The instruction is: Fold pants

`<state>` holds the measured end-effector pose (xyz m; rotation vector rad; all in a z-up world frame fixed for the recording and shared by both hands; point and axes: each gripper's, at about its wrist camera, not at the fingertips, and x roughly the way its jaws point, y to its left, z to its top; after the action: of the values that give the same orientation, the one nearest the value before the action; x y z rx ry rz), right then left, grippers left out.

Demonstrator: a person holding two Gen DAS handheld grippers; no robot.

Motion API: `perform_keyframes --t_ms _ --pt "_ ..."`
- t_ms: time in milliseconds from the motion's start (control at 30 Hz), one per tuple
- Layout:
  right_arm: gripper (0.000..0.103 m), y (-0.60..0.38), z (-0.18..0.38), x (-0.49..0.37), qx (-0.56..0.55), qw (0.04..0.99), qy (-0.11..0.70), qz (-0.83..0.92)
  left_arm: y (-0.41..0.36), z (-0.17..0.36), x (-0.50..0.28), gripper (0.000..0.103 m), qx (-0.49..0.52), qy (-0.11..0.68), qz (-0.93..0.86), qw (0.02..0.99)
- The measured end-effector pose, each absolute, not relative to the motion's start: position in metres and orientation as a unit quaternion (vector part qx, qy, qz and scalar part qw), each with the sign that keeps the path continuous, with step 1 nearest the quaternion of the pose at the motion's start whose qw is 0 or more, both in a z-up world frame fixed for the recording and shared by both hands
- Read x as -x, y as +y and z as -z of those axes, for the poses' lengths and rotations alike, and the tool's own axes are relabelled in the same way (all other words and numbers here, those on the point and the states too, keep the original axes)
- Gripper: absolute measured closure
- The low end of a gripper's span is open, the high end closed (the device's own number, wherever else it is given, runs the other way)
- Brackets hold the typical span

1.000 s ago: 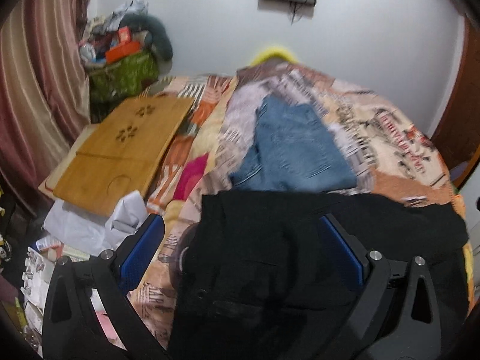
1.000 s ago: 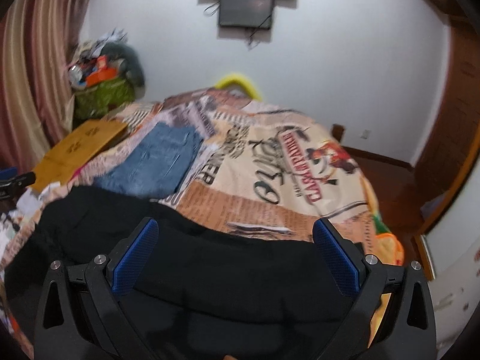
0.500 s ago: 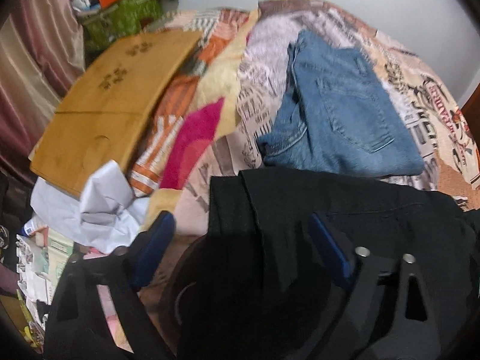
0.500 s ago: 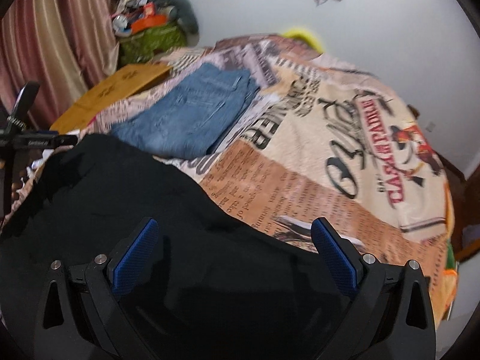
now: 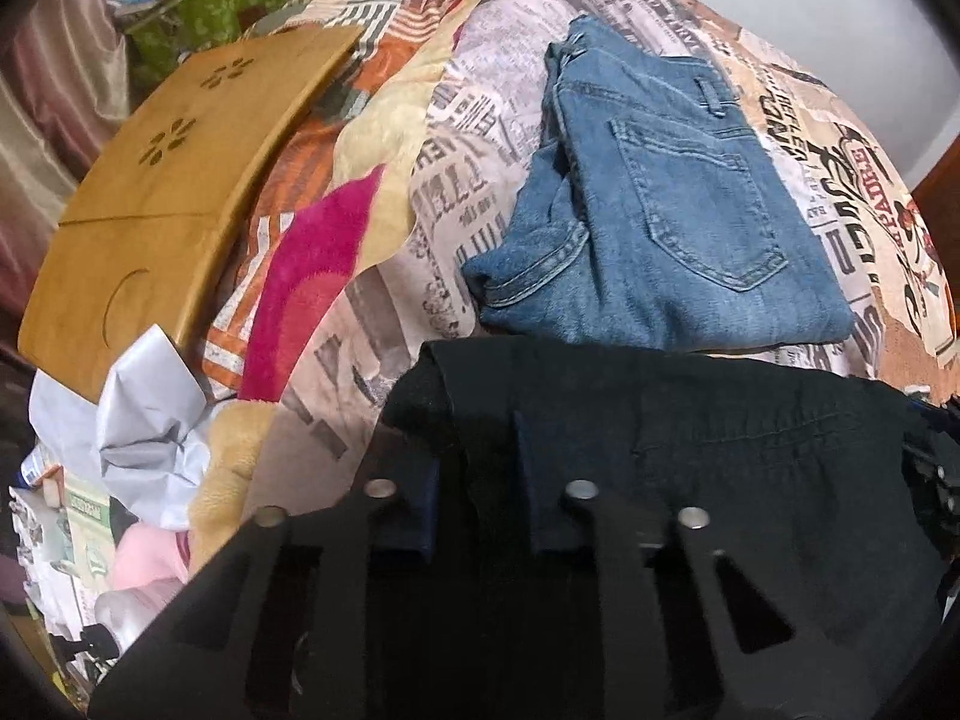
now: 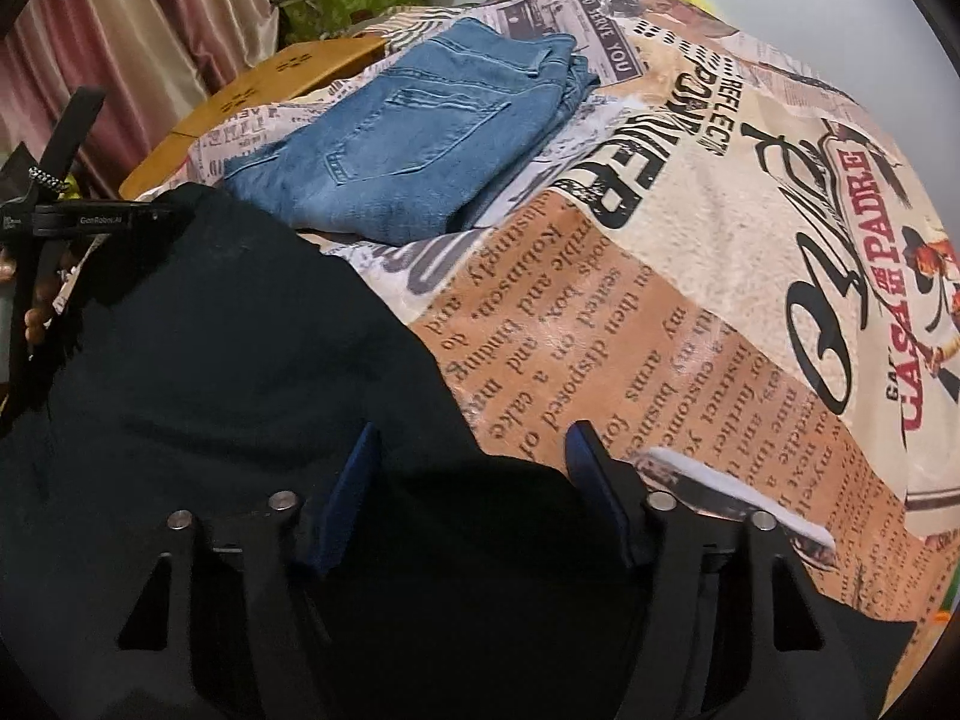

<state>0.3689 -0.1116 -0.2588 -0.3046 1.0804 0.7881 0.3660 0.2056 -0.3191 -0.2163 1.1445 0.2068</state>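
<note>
Black pants (image 5: pixel 720 450) lie across the near edge of the bed; they also fill the lower left of the right wrist view (image 6: pixel 240 360). My left gripper (image 5: pixel 474 450) has its jaws narrowed onto the pants' left edge fold. My right gripper (image 6: pixel 474 462) sits over the pants' right part with its jaws partly closed around a bunch of black cloth. The left gripper's black body also shows at the left of the right wrist view (image 6: pixel 66 216).
Folded blue jeans (image 5: pixel 660 210) lie further back on the printed bedspread (image 6: pixel 720 240). A wooden lap tray (image 5: pixel 162 180) lies at the bed's left. Crumpled white paper (image 5: pixel 144 420), clutter and a green bag (image 5: pixel 210 6) are on the left by a curtain.
Both grippers dropped toward the black pants and their jaws closed in from wide open. The left one now pinches the pants' left edge.
</note>
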Motion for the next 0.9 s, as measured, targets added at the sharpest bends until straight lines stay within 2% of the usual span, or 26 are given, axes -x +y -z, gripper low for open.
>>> perform_keyframes --t_ms 233,267,433,667,900 --pt "0.088 -0.103 0.253 -0.354 0.162 0.799 0.471 -0.337 0.191 0.291 -0.358 0.091 0.058 0.513 -0.1 0.851" --pt "0.097 -0.1 0.251 -0.353 0.168 0.801 0.466 -0.336 0.19 0.283 -0.356 0.092 0.054 0.505 -0.1 0.856" --pt "0.098 -0.099 0.234 -0.353 0.17 0.815 0.449 -0.325 0.19 0.254 -0.354 0.092 0.041 0.477 -0.101 0.872" --pt "0.098 -0.105 0.18 -0.369 0.139 0.862 0.39 -0.292 0.192 0.212 -0.368 0.093 0.053 0.425 -0.115 0.896" --pt "0.098 -0.11 0.148 -0.347 0.124 0.871 0.37 -0.297 0.181 0.19 -0.354 0.093 0.041 0.401 -0.108 0.909"
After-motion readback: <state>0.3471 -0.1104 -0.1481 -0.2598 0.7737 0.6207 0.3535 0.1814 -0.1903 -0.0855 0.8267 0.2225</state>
